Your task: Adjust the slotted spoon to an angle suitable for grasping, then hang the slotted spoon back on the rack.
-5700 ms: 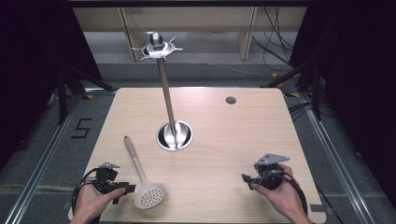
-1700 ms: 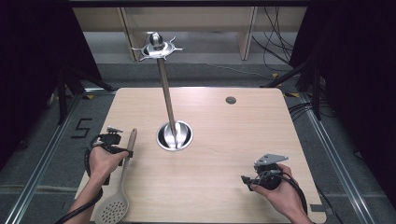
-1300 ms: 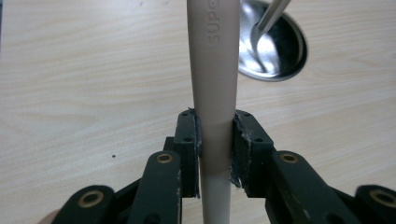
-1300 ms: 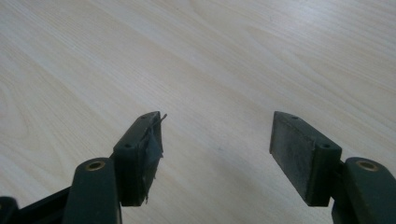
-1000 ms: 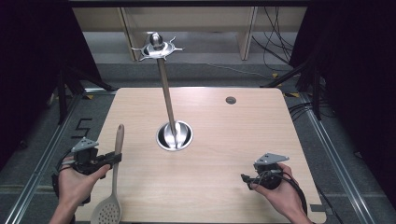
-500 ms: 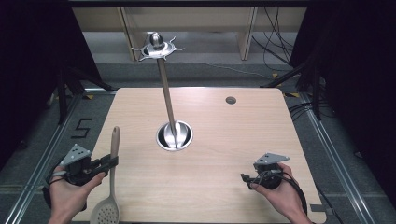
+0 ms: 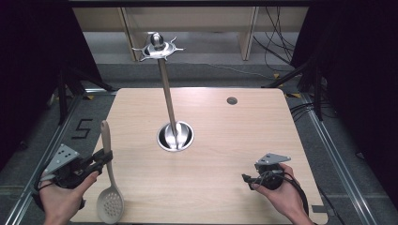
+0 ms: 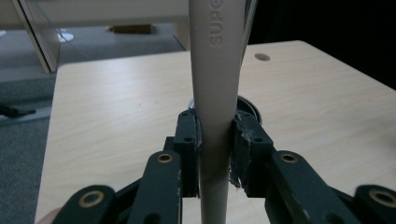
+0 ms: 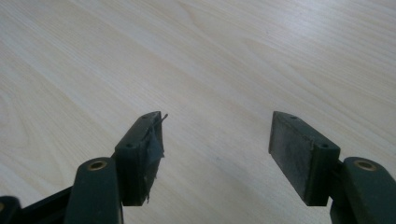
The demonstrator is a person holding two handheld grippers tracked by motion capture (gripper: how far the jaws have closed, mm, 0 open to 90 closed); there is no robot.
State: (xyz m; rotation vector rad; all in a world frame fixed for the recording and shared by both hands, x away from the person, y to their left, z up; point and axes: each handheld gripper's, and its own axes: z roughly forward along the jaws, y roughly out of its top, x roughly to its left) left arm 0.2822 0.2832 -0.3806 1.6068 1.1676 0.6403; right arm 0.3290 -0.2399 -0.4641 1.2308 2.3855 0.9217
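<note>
- One surface point(image 7: 220, 136) of pale wood grain, rectangular with rounded corners; a small dark round hole point(image 7: 232, 100) sits near its far edge, right of centre. Most of the wood is bare, with wide open room across the right half and the far left.
- One metal stand point(image 7: 167, 101): a thin shiny pole rising from a round, dished steel base point(image 7: 175, 137) at the surface's middle, topped by a ring of short hooks point(image 7: 158, 47) with a ball on top.
- One slotted spoon point(image 7: 109, 180), beige and matte, with a long, slim handle and an oval head pierced with small holes. It lies along the left side, head toward the near edge, handle pointing away. In the left gripper view its handle point(image 8: 214, 102) bears raised letters reading "SUPE".
- Two tongs, one per hand.
  - Left tongs point(image 7: 102, 158), black, with a grey three-cornered plate, are at the near left corner; the jaws are clenched on the spoon's handle, a pad pressed to each side.
  - Right tongs point(image 7: 246, 181) are low over the near right of the surface, well apart from everything; in the right gripper view the tongs point(image 9: 217, 140) stand released, jaws spread wide over bare wood.
</note>
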